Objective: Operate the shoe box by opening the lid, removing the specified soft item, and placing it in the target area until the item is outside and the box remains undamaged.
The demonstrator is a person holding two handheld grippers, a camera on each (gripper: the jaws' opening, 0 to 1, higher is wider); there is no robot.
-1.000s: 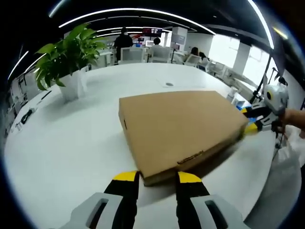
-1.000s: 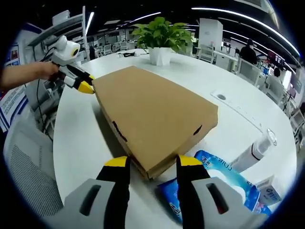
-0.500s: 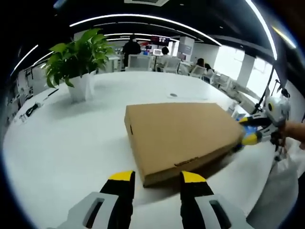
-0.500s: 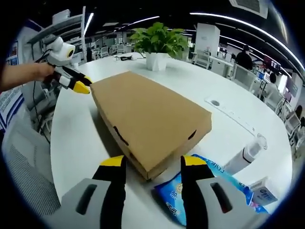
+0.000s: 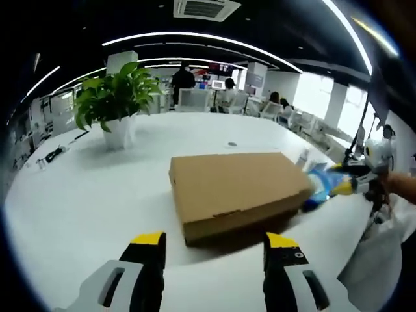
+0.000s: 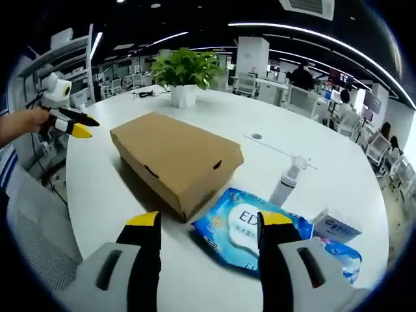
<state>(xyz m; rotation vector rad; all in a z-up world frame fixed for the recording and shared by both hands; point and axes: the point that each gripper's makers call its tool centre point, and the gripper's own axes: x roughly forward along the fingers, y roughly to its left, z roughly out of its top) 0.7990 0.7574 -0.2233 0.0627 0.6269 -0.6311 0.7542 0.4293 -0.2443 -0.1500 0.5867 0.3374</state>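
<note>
So far nothing done: shoe box (image 5: 237,188) lid shut, mid-table (image 5: 78,195). Left gripper (image 5: 214,242) and right gripper (image 6: 203,222) both gape wide, empty, near box corners. Opening, removal, placing all remain.

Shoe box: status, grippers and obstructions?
Left gripper and right gripper open, empty, both off the box. Shoe box lid shut, nothing out. Wet-wipes pack and spray bottle beside its right end.
</note>
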